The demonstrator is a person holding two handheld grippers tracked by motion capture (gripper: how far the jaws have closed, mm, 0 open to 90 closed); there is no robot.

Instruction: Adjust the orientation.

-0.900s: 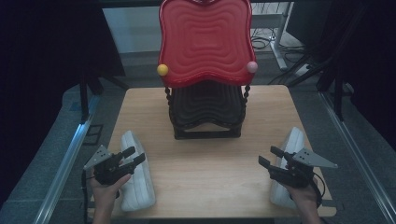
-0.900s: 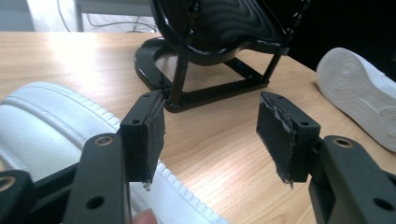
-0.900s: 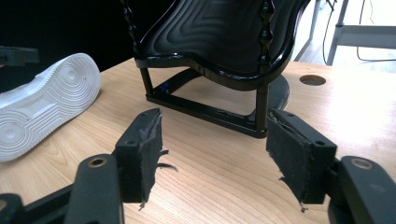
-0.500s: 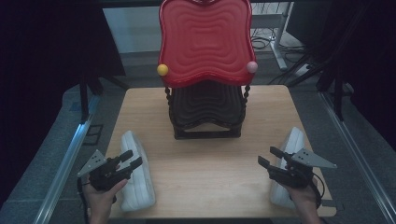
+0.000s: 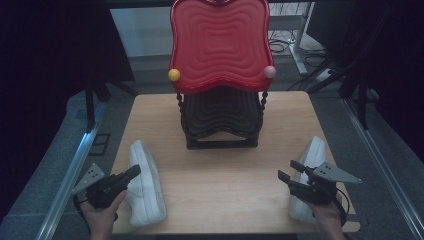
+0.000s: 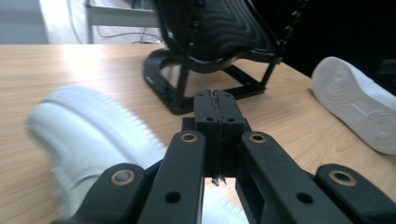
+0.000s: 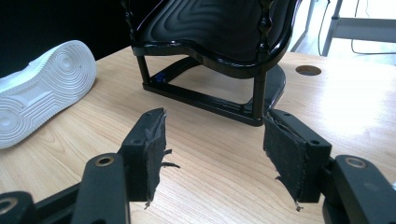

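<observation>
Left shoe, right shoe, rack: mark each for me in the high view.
left shoe [image 5: 145,192], high view, on its white upper beside the left gripper.
right shoe [image 5: 313,157], high view, on its white side near the toe.
rack [image 5: 220,37], high view, on the red top shelf's ribbed face.

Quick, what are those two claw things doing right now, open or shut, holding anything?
Left gripper: shut, holding nothing, beside a white shoe.
Right gripper: open, nothing between its jaws.
</observation>
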